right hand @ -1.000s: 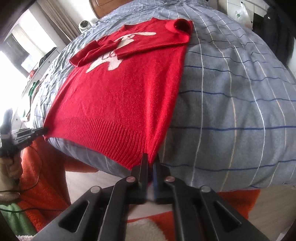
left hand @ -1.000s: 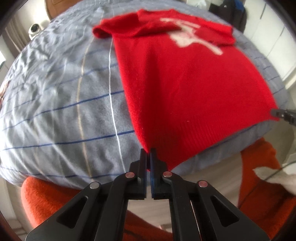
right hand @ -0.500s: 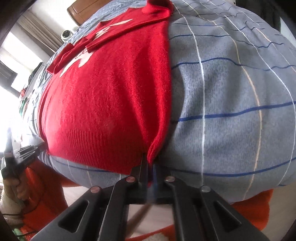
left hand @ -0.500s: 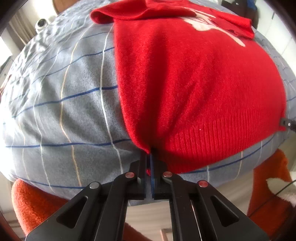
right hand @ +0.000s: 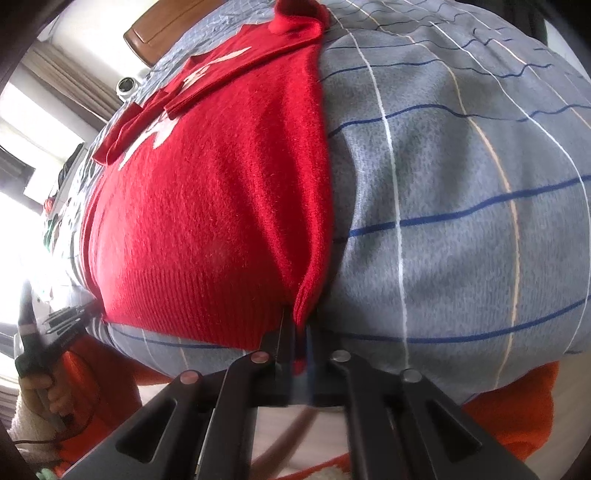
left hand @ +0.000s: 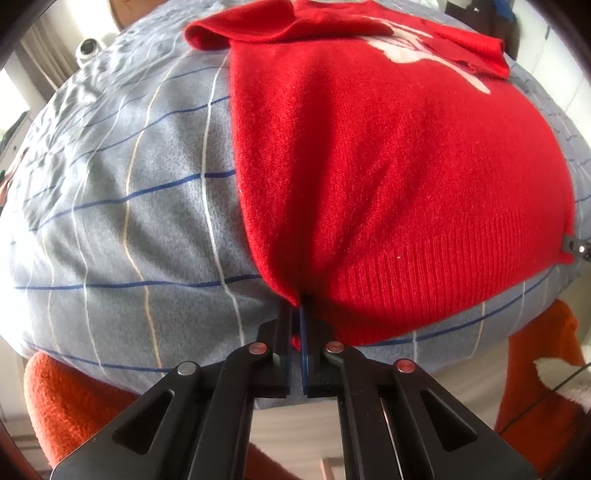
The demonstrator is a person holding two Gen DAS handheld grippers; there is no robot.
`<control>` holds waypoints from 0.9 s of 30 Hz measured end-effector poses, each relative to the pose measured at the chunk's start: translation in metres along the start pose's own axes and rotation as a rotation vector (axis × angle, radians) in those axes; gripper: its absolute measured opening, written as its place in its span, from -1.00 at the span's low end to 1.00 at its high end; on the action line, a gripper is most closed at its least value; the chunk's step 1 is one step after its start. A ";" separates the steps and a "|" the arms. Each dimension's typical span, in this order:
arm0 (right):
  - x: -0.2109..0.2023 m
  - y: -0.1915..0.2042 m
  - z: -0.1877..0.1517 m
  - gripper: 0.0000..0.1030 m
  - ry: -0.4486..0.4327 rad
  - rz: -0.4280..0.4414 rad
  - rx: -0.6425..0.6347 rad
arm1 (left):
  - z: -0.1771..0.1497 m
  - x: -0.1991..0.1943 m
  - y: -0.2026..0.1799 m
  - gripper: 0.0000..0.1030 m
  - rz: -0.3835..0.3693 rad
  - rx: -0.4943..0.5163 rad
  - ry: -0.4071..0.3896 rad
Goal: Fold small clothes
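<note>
The red sweater (left hand: 388,177) lies flat on the checked bedcover (left hand: 122,206), sleeves already folded across its far chest. Your left gripper (left hand: 295,314) and right gripper (right hand: 297,325) each pinch a near hem corner. The body fold remains to be done.

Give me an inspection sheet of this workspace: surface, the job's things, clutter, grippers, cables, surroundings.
Surface: bed cover, grey-blue with checked lines, wrinkled at the far side.
Job's things: red sweater lying flat, both sleeves folded across the chest, hem at the near edge.
Clutter: nothing seen on the cover.
Grippers: left gripper shut on the sweater's left hem corner; right gripper shut on the right hem corner.
Cables: thin dark cable below the hand holding the left gripper.
Surroundings: wooden headboard, small white camera, bright window.
</note>
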State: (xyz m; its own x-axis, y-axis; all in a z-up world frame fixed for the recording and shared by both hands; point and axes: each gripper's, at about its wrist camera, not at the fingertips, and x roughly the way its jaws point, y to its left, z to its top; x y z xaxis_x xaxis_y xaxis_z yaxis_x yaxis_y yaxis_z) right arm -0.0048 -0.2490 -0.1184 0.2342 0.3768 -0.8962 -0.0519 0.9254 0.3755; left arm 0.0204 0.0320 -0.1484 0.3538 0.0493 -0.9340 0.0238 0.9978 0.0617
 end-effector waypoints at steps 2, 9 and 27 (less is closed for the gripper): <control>-0.001 -0.001 0.000 -0.88 -0.001 0.004 0.007 | -0.001 -0.002 0.004 -0.92 -0.005 -0.009 -0.002; -0.007 0.000 0.000 -0.61 0.005 0.006 0.031 | -0.007 -0.020 0.010 -0.54 -0.021 -0.023 -0.011; -0.081 0.000 0.009 0.15 -0.194 -0.187 -0.005 | -0.018 -0.118 0.083 0.55 0.154 -0.243 -0.356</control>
State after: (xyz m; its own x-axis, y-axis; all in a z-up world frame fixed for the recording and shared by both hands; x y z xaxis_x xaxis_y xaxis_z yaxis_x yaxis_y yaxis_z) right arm -0.0151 -0.2800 -0.0432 0.4218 0.1843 -0.8878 0.0048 0.9787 0.2054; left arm -0.0362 0.1098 -0.0391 0.6367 0.2220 -0.7385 -0.2595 0.9635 0.0659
